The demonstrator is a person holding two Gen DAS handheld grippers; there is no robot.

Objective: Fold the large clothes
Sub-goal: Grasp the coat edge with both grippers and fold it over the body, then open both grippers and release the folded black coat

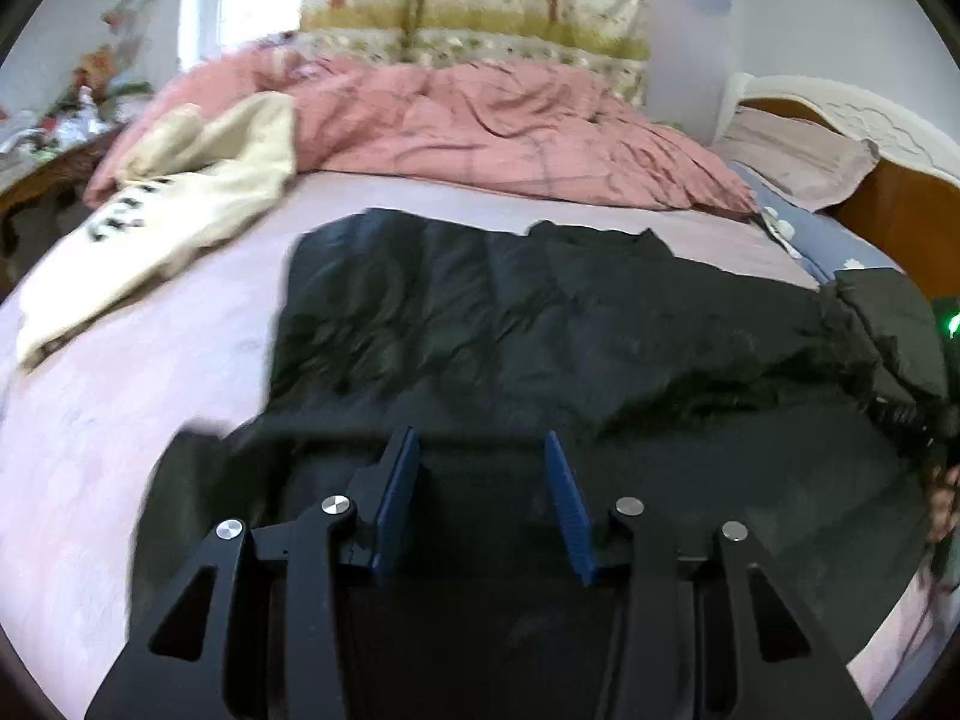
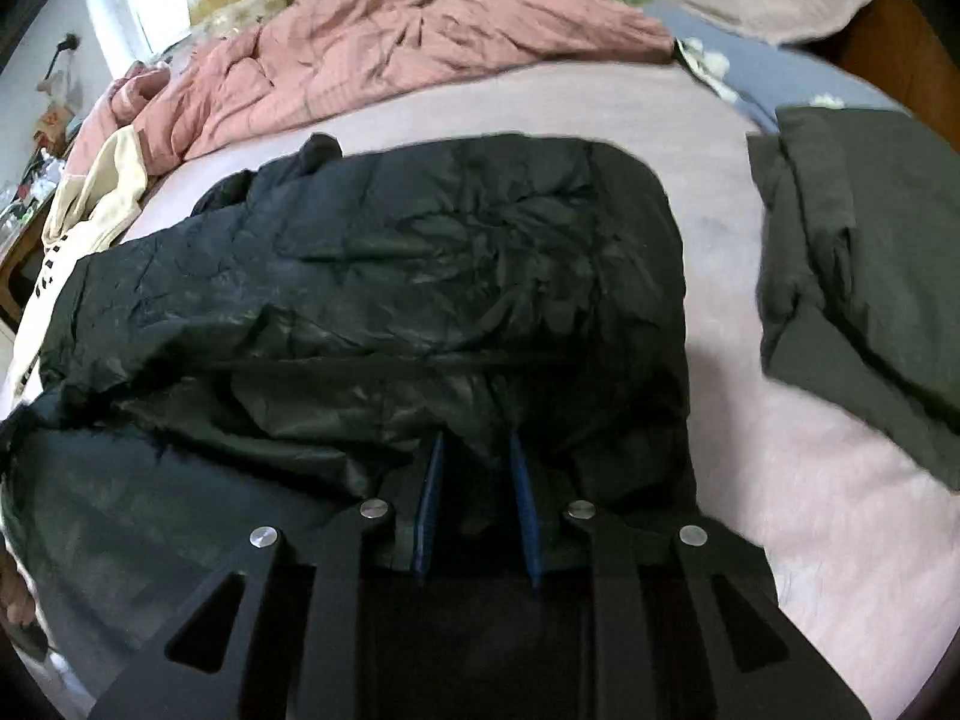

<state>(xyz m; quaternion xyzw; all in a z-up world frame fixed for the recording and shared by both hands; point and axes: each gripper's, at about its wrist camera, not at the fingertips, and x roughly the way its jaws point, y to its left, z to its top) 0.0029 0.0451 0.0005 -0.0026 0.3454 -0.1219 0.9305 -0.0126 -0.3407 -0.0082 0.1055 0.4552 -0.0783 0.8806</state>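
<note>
A large black padded jacket [image 1: 540, 324] lies spread on the pink bed sheet [image 1: 90, 420], its near half folded over into a doubled layer. My left gripper [image 1: 480, 435] hovers over the jacket's near edge. Its blue pads [image 1: 399, 480] stand apart, with only flat fabric below them. In the right wrist view the jacket [image 2: 420, 252] is crumpled, and a thick fold rises between the pads [image 2: 431, 480] of my right gripper [image 2: 477, 438], which is shut on that fold.
A folded dark grey garment [image 2: 858, 252] lies to the right on the sheet [image 2: 840, 510]. A cream garment [image 1: 180, 192] with black print sits at the left. A rumpled pink quilt [image 1: 480, 120] fills the far side. A wooden headboard [image 1: 900, 210] stands at the right.
</note>
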